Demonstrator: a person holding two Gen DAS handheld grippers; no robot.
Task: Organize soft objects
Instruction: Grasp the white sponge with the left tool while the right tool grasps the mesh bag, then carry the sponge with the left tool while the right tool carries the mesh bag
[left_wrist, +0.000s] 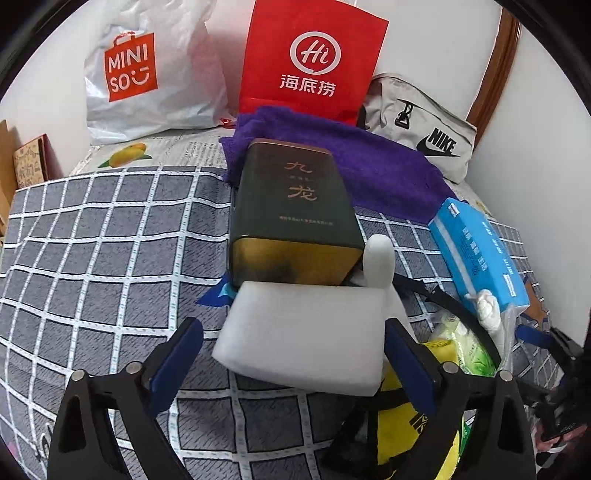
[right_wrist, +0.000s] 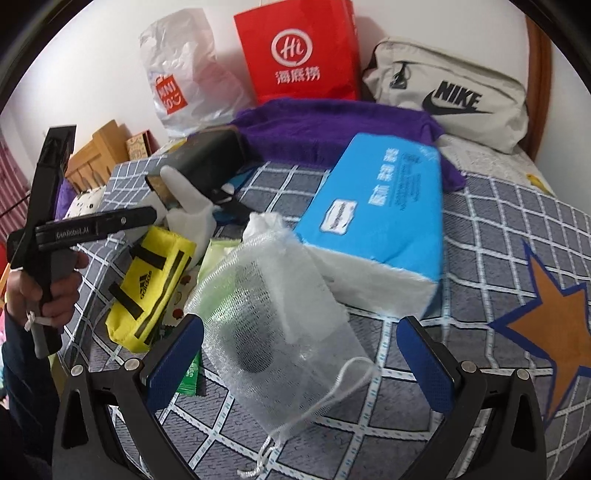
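Note:
A white foam block (left_wrist: 303, 332) lies between the fingers of my left gripper (left_wrist: 295, 365), partly resting on a yellow pouch (left_wrist: 402, 424). The jaws stand wide and the left pad (left_wrist: 177, 365) is clear of the block, so the gripper is open. In the right wrist view a white mesh drawstring bag (right_wrist: 273, 314) with a dark round thing inside lies on the checked bedspread (right_wrist: 388, 406). My right gripper (right_wrist: 301, 363) is open around the bag, pads apart from it. A blue tissue pack (right_wrist: 380, 221) lies just behind the mesh bag.
A dark tin box (left_wrist: 295, 214) stands behind the foam block, on a purple towel (left_wrist: 351, 155). A white glove (right_wrist: 188, 206), yellow pouch (right_wrist: 151, 288) and green packet (right_wrist: 218, 254) crowd the middle. A Nike bag (right_wrist: 450, 96), red bag (right_wrist: 299, 55) and plastic bag (right_wrist: 184, 74) line the wall. A hand (right_wrist: 48, 295) is at the left.

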